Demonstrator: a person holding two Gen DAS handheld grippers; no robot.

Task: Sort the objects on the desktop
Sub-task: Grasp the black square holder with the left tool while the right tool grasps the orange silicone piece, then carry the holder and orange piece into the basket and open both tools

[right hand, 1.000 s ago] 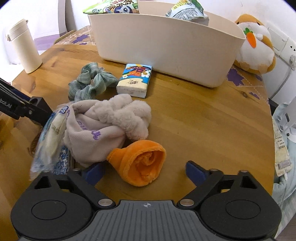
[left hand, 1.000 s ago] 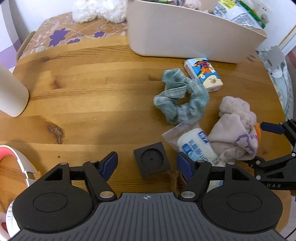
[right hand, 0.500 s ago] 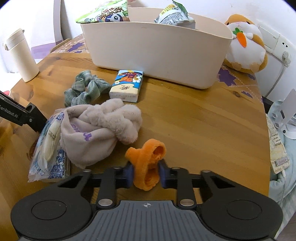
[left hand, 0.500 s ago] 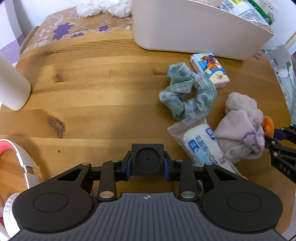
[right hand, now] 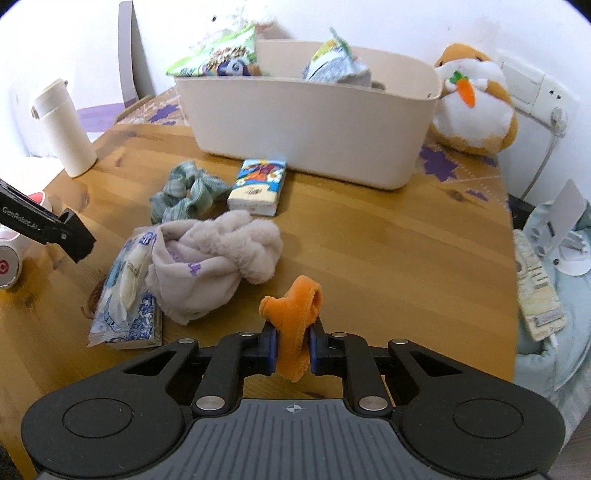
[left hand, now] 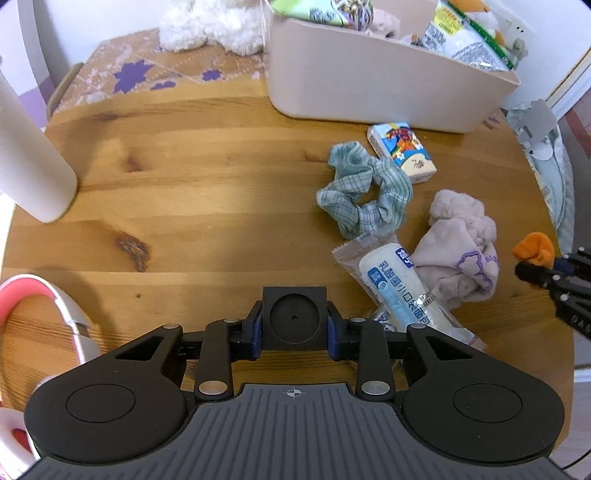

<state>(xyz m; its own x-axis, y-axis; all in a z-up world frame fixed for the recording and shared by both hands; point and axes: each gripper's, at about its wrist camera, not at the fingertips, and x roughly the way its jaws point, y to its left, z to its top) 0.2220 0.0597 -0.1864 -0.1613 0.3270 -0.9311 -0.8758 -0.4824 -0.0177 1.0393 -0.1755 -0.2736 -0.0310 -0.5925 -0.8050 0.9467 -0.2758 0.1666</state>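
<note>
Tabletop (left hand: 221, 177) lies bare left of scrunchie (left hand: 364, 194).

A round wooden counter (right hand: 388, 251) stands against a white wall (right hand: 406, 26) bearing a socket plate (right hand: 532, 92); a chair back (right hand: 131, 51) rises behind.

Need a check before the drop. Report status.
Left gripper shut on black block. Right gripper closing on orange scrunchie. Bin ahead; tissue pack beside it, path clear.

Home, likely bedroom: wooden table (right hand: 406, 251), plush toy (right hand: 474, 99), snack-filled storage bin (right hand: 306, 122), wall socket (right hand: 532, 88)
</note>
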